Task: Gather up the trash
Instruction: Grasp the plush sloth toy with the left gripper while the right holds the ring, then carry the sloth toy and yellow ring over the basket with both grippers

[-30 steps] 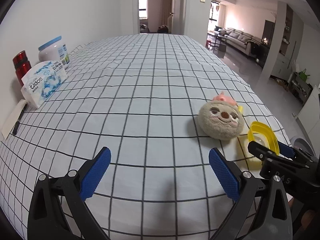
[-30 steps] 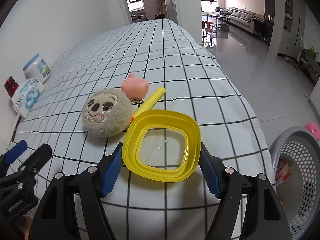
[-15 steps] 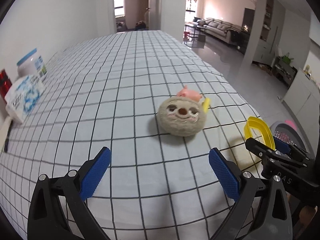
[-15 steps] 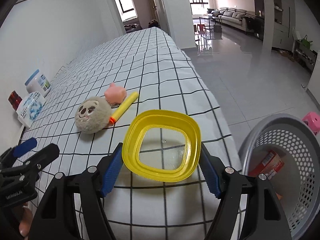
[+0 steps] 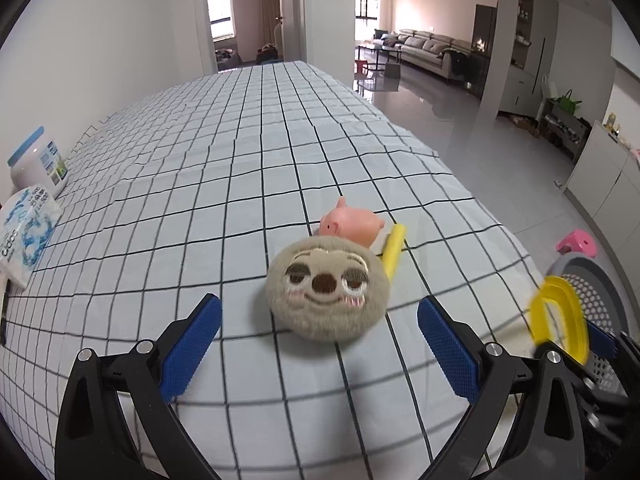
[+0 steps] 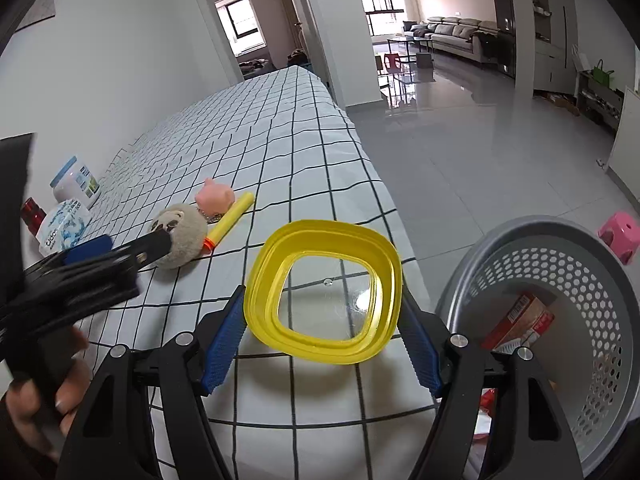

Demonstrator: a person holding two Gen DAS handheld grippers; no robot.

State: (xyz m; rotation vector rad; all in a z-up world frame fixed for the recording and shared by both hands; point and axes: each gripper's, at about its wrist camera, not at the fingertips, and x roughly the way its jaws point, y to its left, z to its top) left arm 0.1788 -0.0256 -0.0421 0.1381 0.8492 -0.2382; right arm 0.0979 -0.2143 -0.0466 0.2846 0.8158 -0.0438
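Note:
A yellow lid with a clear middle is clamped between the blue pads of my right gripper, held above the table's right edge, beside a grey perforated basket on the floor. In the left wrist view the same yellow lid shows edge-on at the right. My left gripper stands open, its blue pads either side of a round grey plush sloth without touching it. Behind the plush lie a pink pig toy and a yellow foam dart.
The checked tablecloth covers a long table against a white wall. A tissue pack and a white jar stand at the left edge. The basket holds a red box. A pink stool sits on the tiled floor.
Both grippers have moved right along the table. The plush now sits between the left gripper's pads. The right gripper, lid still held, has come beside the basket.

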